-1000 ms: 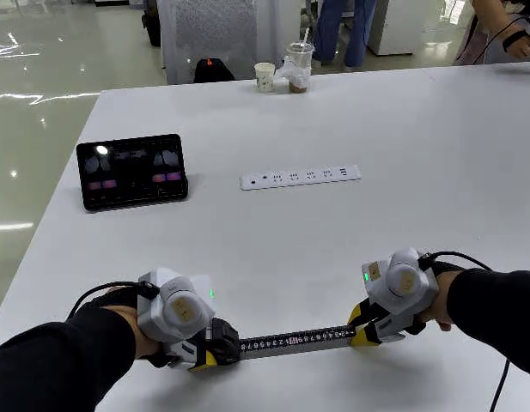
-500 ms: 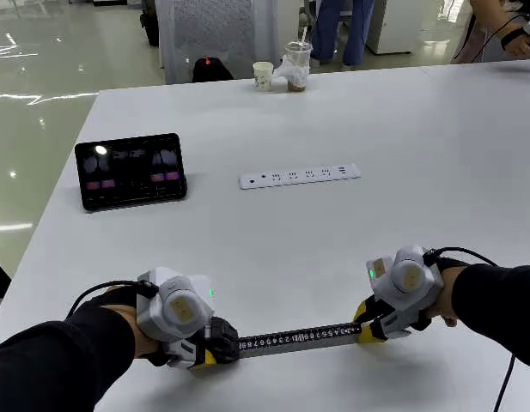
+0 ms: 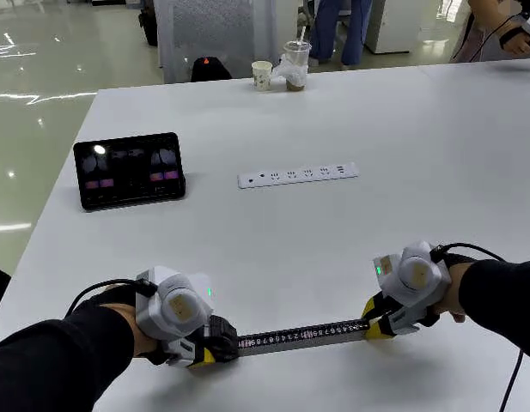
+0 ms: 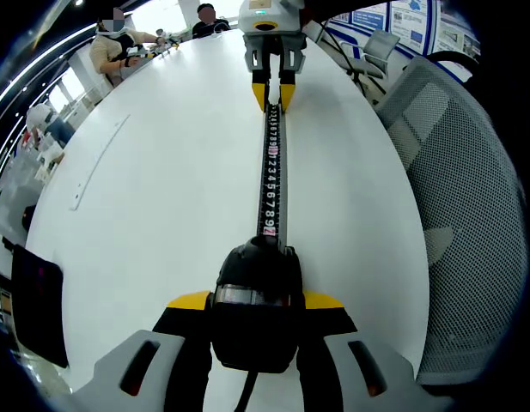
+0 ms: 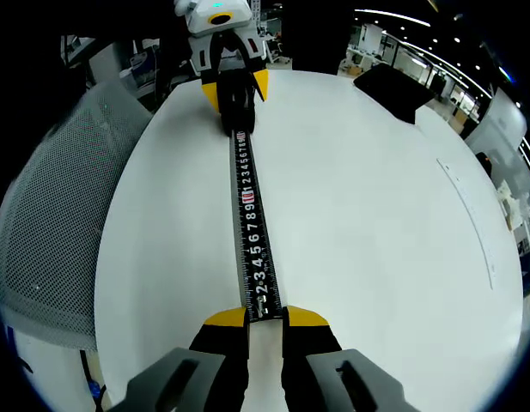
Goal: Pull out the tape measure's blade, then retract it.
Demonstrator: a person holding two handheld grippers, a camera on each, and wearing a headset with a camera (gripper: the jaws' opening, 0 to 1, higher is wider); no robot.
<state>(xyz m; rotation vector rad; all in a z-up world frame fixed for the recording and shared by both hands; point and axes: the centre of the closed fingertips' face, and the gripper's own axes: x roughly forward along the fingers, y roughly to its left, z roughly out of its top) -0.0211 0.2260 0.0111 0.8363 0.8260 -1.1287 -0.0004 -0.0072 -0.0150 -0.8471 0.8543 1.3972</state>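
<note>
While blade (image 5: 250, 223) runs straight and low across table (image 3: 350, 103), pull-out looks largely done. Left gripper (image 4: 256, 300) clamped tight round tape measure (image 4: 256, 339) body, near table's front edge. Right gripper (image 5: 265, 319) closed almost fully, pinching blade's tip. Numbers readable along exposed length. Retraction not yet done: second half of task outstanding, maybe slight further pull first.

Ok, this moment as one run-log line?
left gripper: shut on tape measure case | right gripper: shut on blade at its tip | blade: out, straight between grippers, over table | retract: not yet
</note>
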